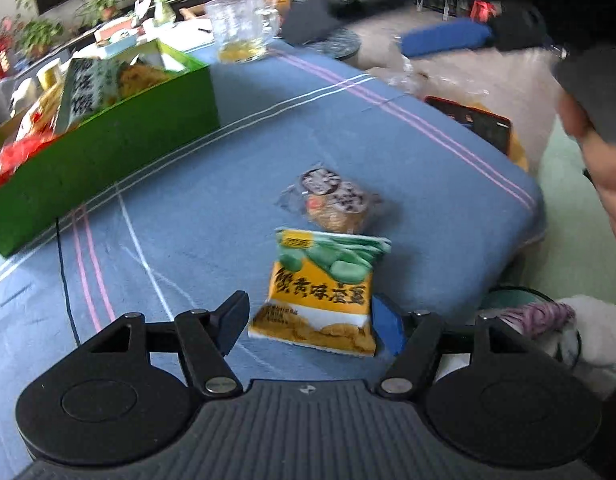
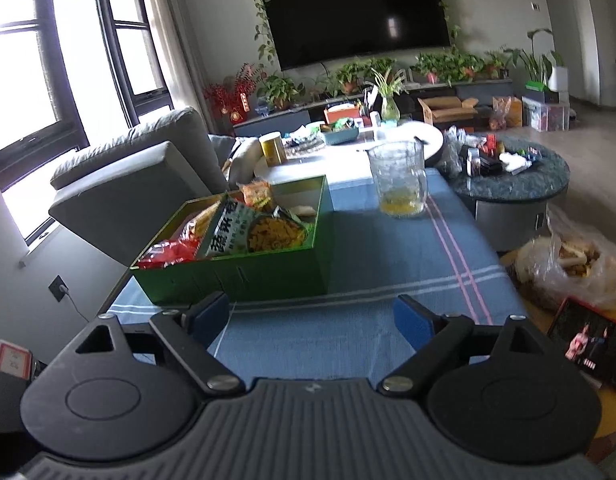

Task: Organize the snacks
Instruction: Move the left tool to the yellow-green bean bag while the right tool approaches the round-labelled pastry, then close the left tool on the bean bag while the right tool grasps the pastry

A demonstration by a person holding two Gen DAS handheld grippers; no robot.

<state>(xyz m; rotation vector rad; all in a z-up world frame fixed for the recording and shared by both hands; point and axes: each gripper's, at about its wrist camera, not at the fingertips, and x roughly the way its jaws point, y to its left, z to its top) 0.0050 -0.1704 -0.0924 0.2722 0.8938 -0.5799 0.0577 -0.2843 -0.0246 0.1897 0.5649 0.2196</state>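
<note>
A yellow and green snack packet lies flat on the blue tablecloth. My left gripper points down over it, open, a finger on each side of its lower half. The right finger sits at the packet's edge; the left finger stands a little off it. Just beyond lies a clear-wrapped round cracker. The green box at the left holds several snack bags. In the right wrist view my right gripper hangs open with nothing between its fingers, in front of the green box.
A glass jug stands on the cloth behind the box. A lit tablet and a plastic bag of food lie off the table's right edge. A person's hand shows at the right. A round dark table stands behind.
</note>
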